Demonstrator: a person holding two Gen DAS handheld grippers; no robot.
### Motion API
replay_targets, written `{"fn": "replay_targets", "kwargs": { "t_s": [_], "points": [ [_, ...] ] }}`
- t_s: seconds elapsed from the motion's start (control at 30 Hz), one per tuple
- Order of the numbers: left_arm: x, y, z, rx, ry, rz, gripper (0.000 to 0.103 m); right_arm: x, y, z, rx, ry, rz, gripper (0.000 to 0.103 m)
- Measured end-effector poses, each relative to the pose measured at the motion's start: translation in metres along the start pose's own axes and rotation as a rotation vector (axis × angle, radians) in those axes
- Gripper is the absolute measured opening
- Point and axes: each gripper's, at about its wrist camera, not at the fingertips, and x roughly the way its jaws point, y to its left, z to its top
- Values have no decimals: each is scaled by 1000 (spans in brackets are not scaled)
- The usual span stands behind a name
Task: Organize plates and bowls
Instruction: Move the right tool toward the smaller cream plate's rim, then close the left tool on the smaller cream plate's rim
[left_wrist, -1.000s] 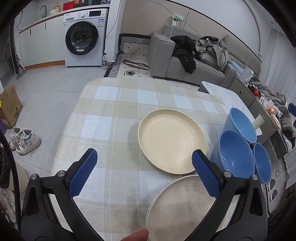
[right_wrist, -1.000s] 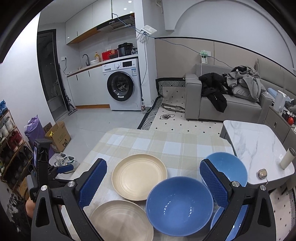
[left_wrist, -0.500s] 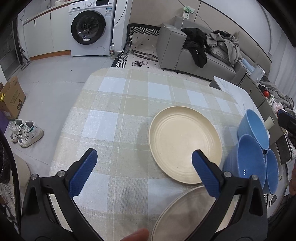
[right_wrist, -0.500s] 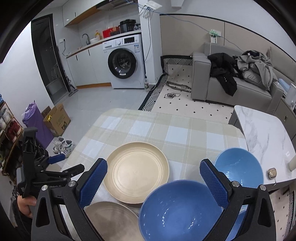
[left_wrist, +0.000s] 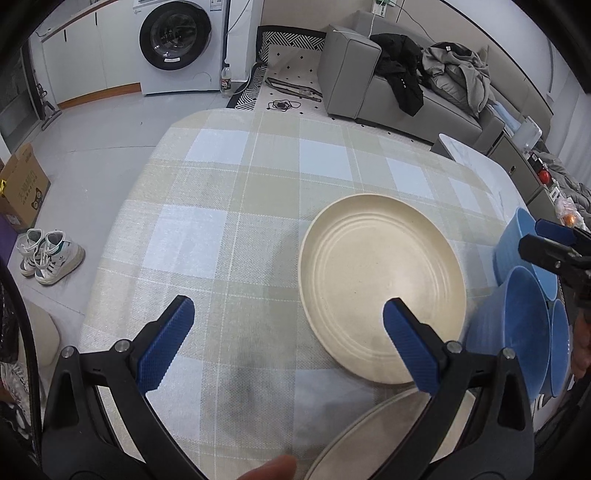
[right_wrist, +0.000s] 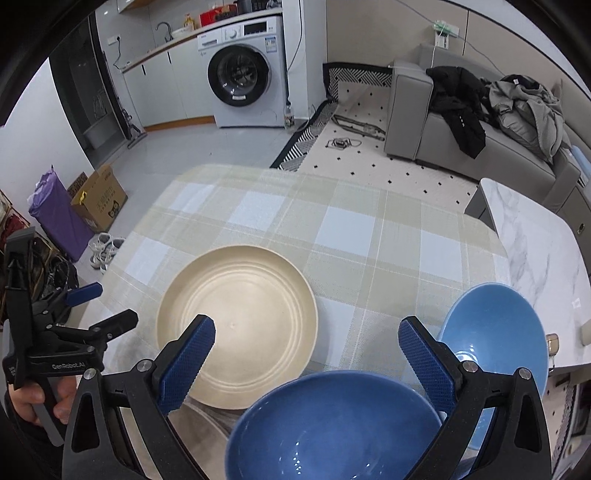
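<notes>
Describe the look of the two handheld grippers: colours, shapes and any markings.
Both the left gripper and the right gripper have black, angular plastic frames with silver pivot screws and two blue fingers with a knurled, textured grip surface. The left one's handle reads "GenRobot.AI" in white. No cables or sleeves show clearly.

The left gripper (left_wrist: 284, 328) has its jaws spread wide, the blue ribbed pads (left_wrist: 166, 345) well apart with nothing between them. A fingertip (left_wrist: 269, 470) shows at the bottom edge of the left wrist view. The right gripper (right_wrist: 306, 360) is likewise spread wide and empty. In the right wrist view the person's left hand (right_wrist: 35, 400) wraps the black handle of the left gripper (seen here from the side, jaws parted). The right hand is barely visible at the left view's right edge.
</notes>
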Motion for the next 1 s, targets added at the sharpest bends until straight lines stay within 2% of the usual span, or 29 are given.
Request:
{"fn": "replay_targets", "kwargs": {
  "t_s": [0.23, 0.4, 0.53, 0.6, 0.67, 0.73, 1.0],
  "points": [
    [25, 1, 6, 1, 36, 4, 100, 37, -4, 1, -16, 90, 1, 98],
    [41, 5, 8, -21, 62, -13, 90, 59, -8, 1, -10, 152, 8, 92],
    [55, 6, 8, -34, 88, -31, 87, 77, -12, -1, -1, 210, 31, 81],
    [60, 4, 8, -26, 93, -30, 87, 85, -13, -3, 1, 234, 39, 80],
    [64, 2, 8, -20, 96, -34, 87, 92, -12, -4, -4, 252, 41, 70],
    [67, -1, 8, -13, 97, -31, 86, 96, -11, -5, -9, 265, 43, 69],
    [78, -9, 3, 22, 120, -45, 70, 109, -5, -8, -30, 298, 52, 51]
  ]
}}
